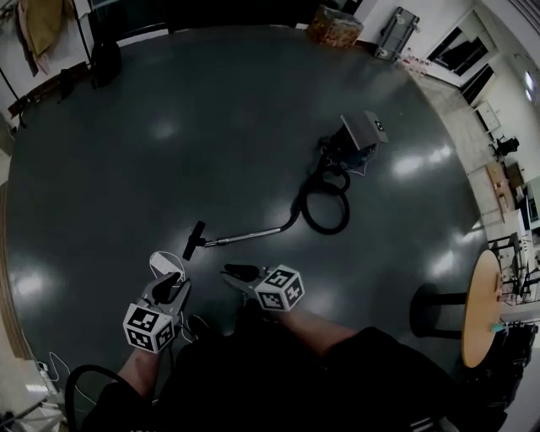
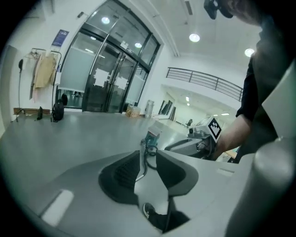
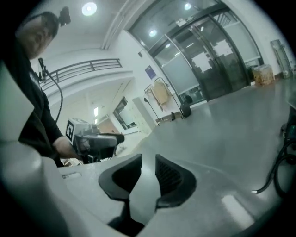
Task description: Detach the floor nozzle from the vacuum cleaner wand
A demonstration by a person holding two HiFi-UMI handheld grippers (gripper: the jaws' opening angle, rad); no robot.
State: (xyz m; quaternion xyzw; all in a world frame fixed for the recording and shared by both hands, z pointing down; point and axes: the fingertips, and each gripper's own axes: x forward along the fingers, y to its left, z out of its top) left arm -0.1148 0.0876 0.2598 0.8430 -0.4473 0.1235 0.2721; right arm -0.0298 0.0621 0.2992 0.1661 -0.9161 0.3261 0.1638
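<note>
The vacuum cleaner lies on the dark floor ahead of me. Its body (image 1: 359,135) is at the far end, and a black hose (image 1: 325,202) loops down to the metal wand (image 1: 249,236). The black floor nozzle (image 1: 195,240) sits on the wand's left end. My left gripper (image 1: 173,283) and right gripper (image 1: 233,272) hang side by side in the air near my body, short of the nozzle. Both hold nothing, and their jaws stand a narrow gap apart. The left gripper view looks between its jaws (image 2: 148,169) at the vacuum body (image 2: 151,137). The right gripper's jaws (image 3: 148,173) frame bare floor.
A white cable (image 1: 164,261) lies on the floor just below the nozzle. A round wooden table (image 1: 481,308) on a black foot stands at the right. A box (image 1: 335,25) and a case (image 1: 396,32) stand at the far edge, and a coat rack (image 1: 42,25) at the far left.
</note>
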